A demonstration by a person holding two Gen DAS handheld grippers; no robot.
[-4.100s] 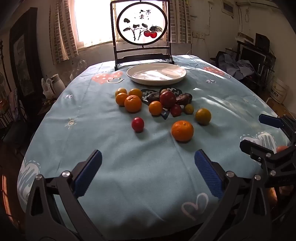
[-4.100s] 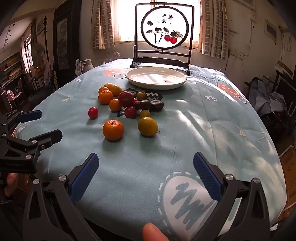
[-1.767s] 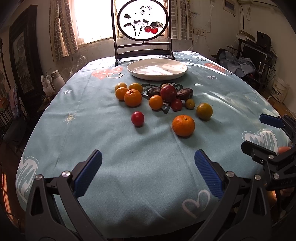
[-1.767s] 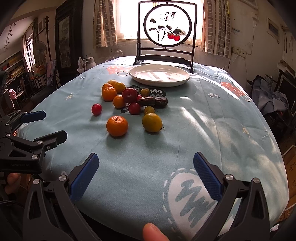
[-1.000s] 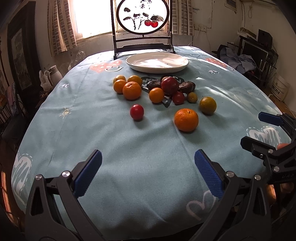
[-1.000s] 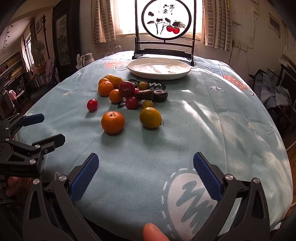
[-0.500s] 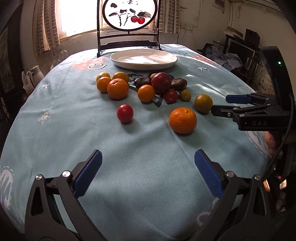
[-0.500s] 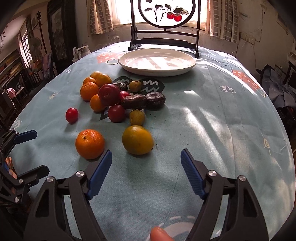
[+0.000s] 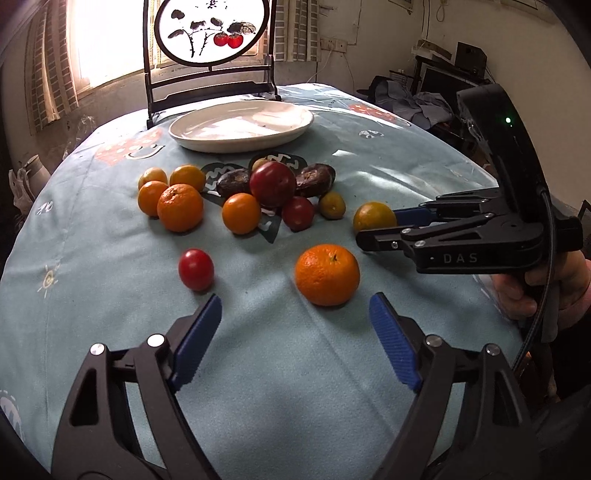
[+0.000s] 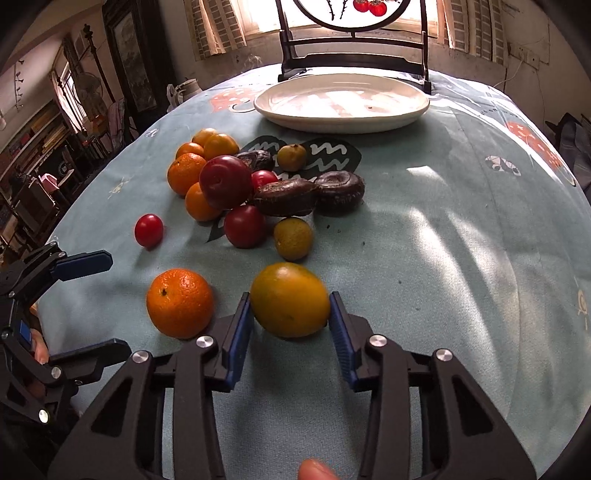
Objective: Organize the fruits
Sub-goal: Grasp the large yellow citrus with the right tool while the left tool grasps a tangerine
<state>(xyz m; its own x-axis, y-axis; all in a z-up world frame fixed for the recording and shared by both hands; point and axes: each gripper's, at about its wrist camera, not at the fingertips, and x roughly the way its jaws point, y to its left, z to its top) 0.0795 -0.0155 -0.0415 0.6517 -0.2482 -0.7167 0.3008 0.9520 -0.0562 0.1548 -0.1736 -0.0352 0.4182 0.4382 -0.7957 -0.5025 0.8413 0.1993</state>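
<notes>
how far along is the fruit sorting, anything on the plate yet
Nothing done yet: the white plate holds no fruit. In hand: the right gripper has just closed its pads on the yellow-green citrus. The left gripper, open, faces the big orange. Left: every other fruit on the tablecloth.

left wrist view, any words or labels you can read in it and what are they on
"DAS": raised letters on the black body of the right tongs.
Brush-painted characters at the top of the round painted screen: cut off by the frame edge, not readable.
Tablecloth: only drawn motifs such as hearts and squiggles, no words.
Nothing readable on the plate or the fruit.
</notes>
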